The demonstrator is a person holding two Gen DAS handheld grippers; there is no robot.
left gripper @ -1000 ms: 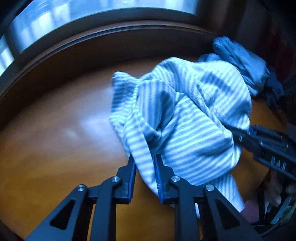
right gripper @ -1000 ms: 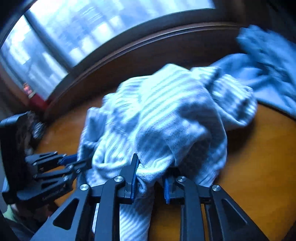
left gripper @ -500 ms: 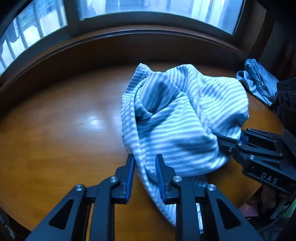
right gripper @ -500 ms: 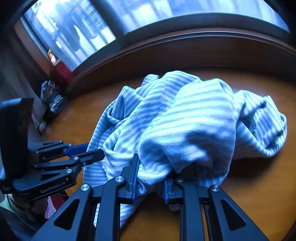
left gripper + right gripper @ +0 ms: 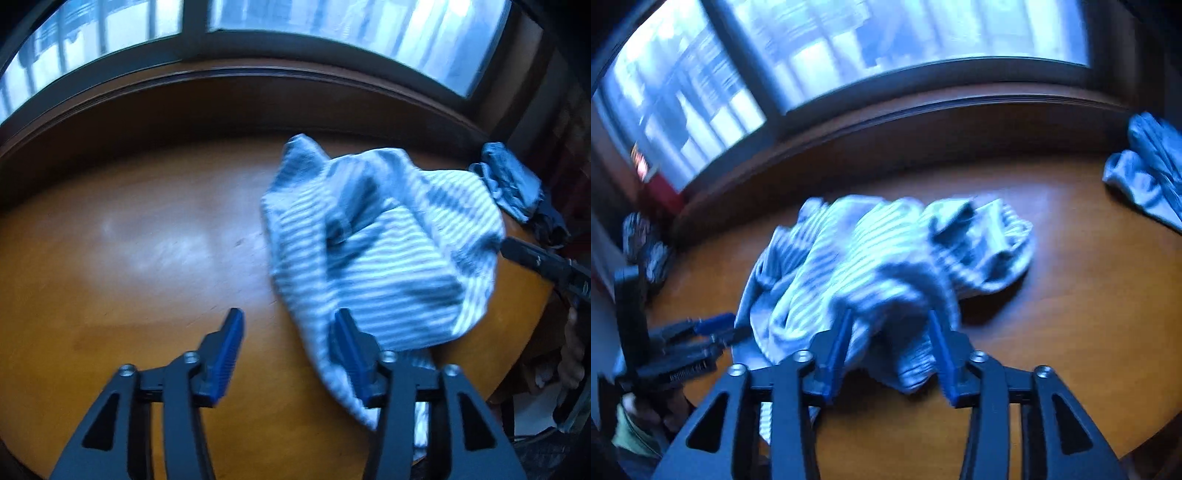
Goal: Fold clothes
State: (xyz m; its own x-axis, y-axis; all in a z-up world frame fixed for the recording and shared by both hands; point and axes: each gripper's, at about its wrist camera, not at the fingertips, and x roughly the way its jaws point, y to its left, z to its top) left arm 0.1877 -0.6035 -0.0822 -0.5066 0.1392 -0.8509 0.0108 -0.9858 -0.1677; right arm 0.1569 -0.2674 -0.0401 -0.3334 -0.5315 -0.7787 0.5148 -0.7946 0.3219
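A blue-and-white striped garment (image 5: 388,254) lies crumpled on the round wooden table (image 5: 147,258). My left gripper (image 5: 288,328) is open at the garment's near-left edge, its right finger against the cloth and its left finger over bare wood. In the right wrist view the same garment (image 5: 886,258) is a blurred heap. My right gripper (image 5: 890,321) is open, with a fold of the cloth lying loose between its fingers. Each gripper shows in the other's view: the right gripper (image 5: 517,254) at the garment's right side, the left gripper (image 5: 733,326) at its left side.
A pile of plain blue clothes (image 5: 513,184) sits at the table's far right edge, also seen as blue clothes (image 5: 1152,173). A dark sill and windows run behind the table (image 5: 1071,314). A person's hand (image 5: 646,410) holds the left gripper.
Both grippers were shut on the striped garment and have opened. The garment has dropped into a lower heap on the table, and both cameras have pulled back a little.
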